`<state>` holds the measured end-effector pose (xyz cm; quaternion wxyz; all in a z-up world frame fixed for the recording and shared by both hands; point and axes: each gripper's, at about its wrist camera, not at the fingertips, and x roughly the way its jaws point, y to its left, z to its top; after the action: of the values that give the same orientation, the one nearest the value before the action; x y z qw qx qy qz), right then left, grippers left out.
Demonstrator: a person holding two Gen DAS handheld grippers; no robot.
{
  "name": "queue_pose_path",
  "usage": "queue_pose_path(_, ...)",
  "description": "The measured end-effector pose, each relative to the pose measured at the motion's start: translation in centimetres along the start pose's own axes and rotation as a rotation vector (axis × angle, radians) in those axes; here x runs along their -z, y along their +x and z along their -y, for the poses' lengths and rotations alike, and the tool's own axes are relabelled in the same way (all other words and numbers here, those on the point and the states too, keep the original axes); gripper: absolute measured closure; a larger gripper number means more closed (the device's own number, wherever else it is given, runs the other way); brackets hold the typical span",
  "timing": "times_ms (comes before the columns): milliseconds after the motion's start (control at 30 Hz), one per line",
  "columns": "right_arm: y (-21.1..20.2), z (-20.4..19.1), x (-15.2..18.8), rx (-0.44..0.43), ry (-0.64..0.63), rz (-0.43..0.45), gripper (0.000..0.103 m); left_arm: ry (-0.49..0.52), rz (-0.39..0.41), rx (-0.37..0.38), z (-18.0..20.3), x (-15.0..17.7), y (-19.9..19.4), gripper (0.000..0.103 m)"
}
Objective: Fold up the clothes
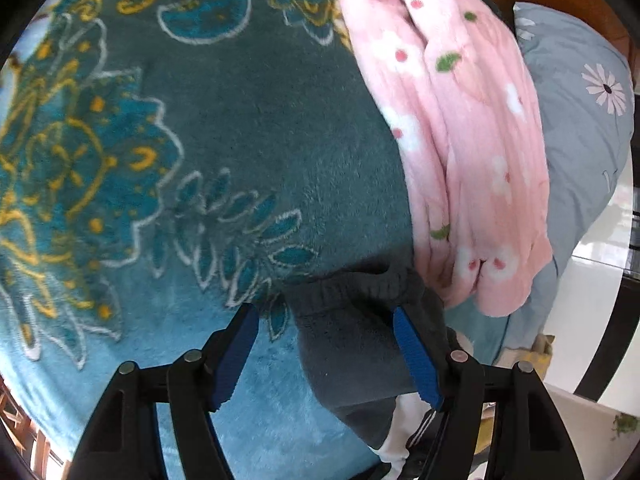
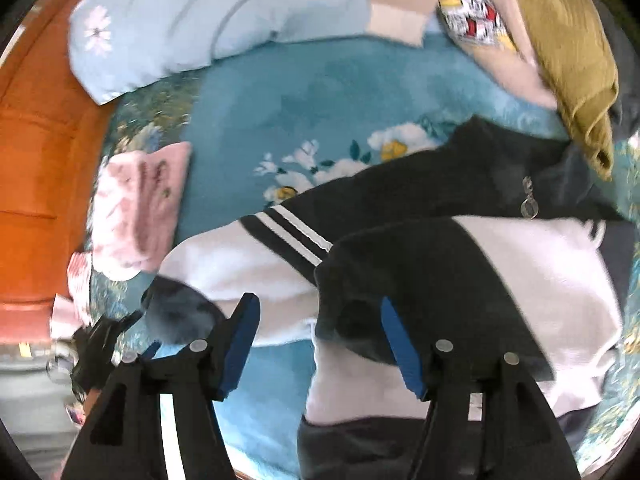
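A black and white jacket [image 2: 400, 264] with white stripes on one sleeve lies crumpled across the teal blanket [image 2: 320, 92]. My right gripper [image 2: 319, 300] points down at it, open, with a black fold and white fabric lying between its blue pads [image 2: 240, 344]. In the left wrist view the jacket's dark ribbed cuff [image 1: 352, 320] lies on the blanket. My left gripper [image 1: 325, 310] is open around it. The right pad [image 1: 414, 356] is at the cuff's edge, and the left pad stands apart from the cloth.
A folded pink fleece garment [image 1: 460, 140] lies beside a grey-blue daisy pillow [image 1: 580, 100] on the floral blanket [image 1: 180, 140]. In the right wrist view I see the pillow [image 2: 160, 28], pink fleece [image 2: 140, 208], a mustard garment [image 2: 572, 60] and an orange wooden headboard [image 2: 40, 140].
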<state>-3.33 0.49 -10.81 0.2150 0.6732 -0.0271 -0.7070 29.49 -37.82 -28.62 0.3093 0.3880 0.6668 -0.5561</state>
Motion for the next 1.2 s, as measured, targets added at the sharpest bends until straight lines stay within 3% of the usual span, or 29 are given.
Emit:
queue_pose_path(33, -0.6, 0.1, 0.1, 0.012, -0.013, -0.002, 0.039, -0.006, -0.003, 0.0, 0.0, 0.2, 0.3, 0.055)
queue_pose_path(100, -1.7, 0.5, 0.4, 0.04, -0.03, -0.008, 0.039, -0.017, -0.01, 0.0, -0.1, 0.5, 0.9, 0.076)
queue_pose_path(233, -3.9, 2.4, 1.3, 0.045, 0.014, -0.008, 0.039, -0.004, 0.032, -0.015, 0.6, 1.4, 0.1, 0.091)
queue_pose_path(333, -5.4, 4.1, 2.1, 0.025, 0.071, 0.006, 0.039, 0.069, 0.082, -0.023, 2.6, 2.6, -2.0, 0.092)
queue_pose_path(500, -7.9, 6.9, 3.1, -0.015, 0.126, 0.064, 0.039, 0.356, 0.189, -0.011, 9.9, 7.1, -7.4, 0.093)
queue_pose_path(667, -11.0, 11.4, 4.5, -0.059, 0.151, 0.123, 0.039, 0.664, 0.257, 0.004, 18.9, 15.2, -11.8, 0.093)
queue_pose_path(800, -13.3, 16.1, 6.5, -0.07, 0.18, 0.166, 0.039, 0.84, 0.27, 0.026, 25.5, 22.9, -13.3, 0.093)
queue_pose_path(1000, -15.7, 23.0, 10.1, -0.09, 0.228, 0.203, 0.039, 1.096, 0.222, 0.027, 33.1, 36.9, -11.3, 0.093)
queue_pose_path(1200, -17.9, 30.6, 13.3, -0.113, 0.323, 0.249, 0.039, 1.269, 0.104, -0.052, 35.3, 49.4, -4.4, 0.093)
